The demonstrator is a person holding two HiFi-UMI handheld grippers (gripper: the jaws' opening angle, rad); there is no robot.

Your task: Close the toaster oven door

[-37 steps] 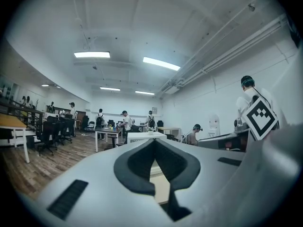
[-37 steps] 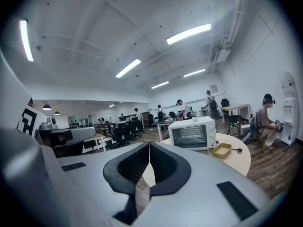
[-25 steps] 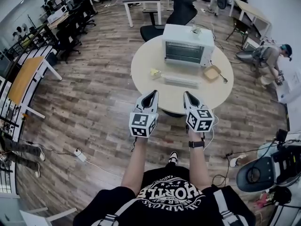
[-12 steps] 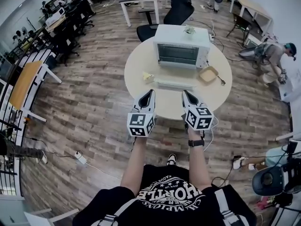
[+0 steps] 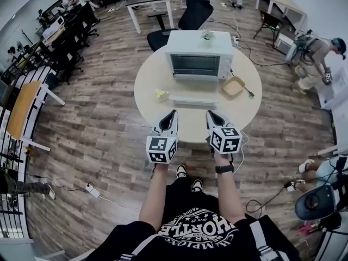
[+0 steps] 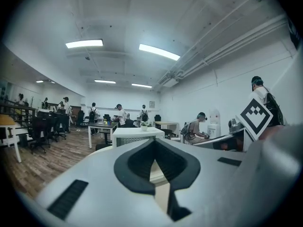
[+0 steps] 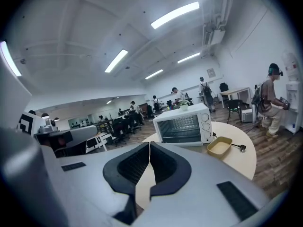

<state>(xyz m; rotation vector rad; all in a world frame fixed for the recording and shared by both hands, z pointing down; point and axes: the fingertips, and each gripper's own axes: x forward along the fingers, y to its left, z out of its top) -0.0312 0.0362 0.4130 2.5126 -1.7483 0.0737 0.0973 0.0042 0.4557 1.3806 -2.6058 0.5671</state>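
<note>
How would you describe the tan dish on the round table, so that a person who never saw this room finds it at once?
Find the round table on the wood floor, with a white toaster oven on it. The tan dish lies to the oven's right, on its knob side. It alone is shallow and square; the small yellow item lies opposite.

The toaster oven (image 5: 198,55) is white, and its window is dark with a fine wire grid behind the glass. The round worktop (image 5: 152,75) is pale beige. The tray (image 5: 232,87) is tan, and the small lump (image 5: 161,94) looks yellowish, perhaps tinged with green. The left hand-held gripper (image 5: 174,113) and right hand-held gripper (image 5: 209,113) are light grey with black pads. The cube (image 5: 161,148) on each of the 2 bears black-and-white square markers. The floor (image 5: 103,124) is brown wood planking. The shirt (image 5: 193,230) is black with white lettering.
</note>
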